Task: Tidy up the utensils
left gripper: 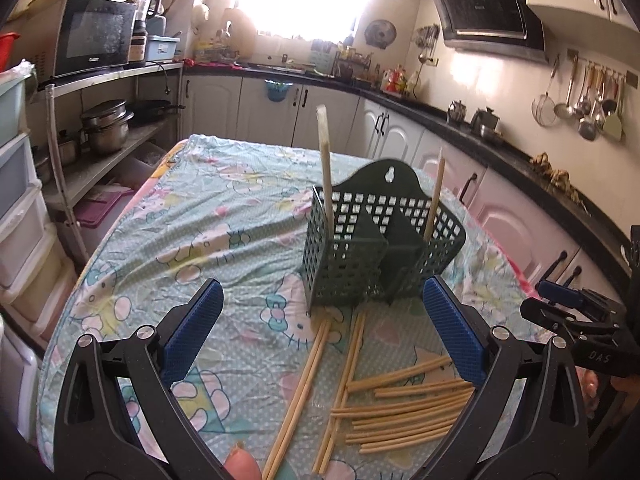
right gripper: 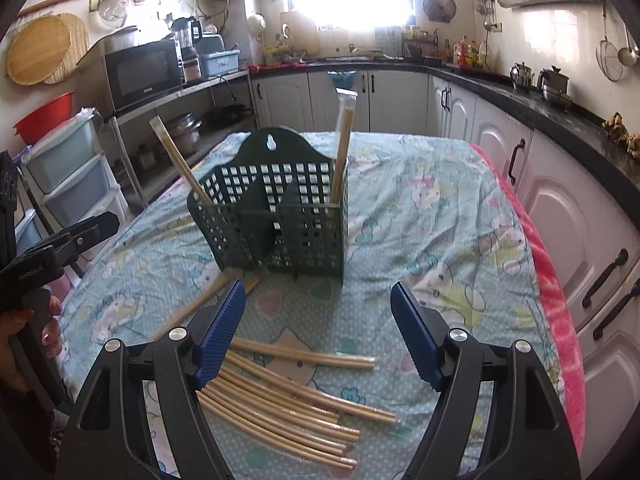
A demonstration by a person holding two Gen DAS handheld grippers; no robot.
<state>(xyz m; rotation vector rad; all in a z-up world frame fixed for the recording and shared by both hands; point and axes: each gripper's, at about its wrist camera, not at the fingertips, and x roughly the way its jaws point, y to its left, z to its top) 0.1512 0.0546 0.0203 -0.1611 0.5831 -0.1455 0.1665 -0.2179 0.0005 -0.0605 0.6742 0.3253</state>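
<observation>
On the left, the left hand-held gripper is held wide open with nothing between its blue pads; two long chopsticks are seen running away from it toward the green caddy, their long axis roughly in line with its fingers. Further right, the loose chopstick pile is spread on the cloth-covered surface, mostly crosswise to that gripper, just inside its right finger. The caddy is stood upright beyond, with one wrapped pair upright in an end compartment and another leaning in the opposite one. On the right, the right hand-held gripper is likewise held open and empty, the pile lying below its left finger, so either gripper is judged near.
</observation>
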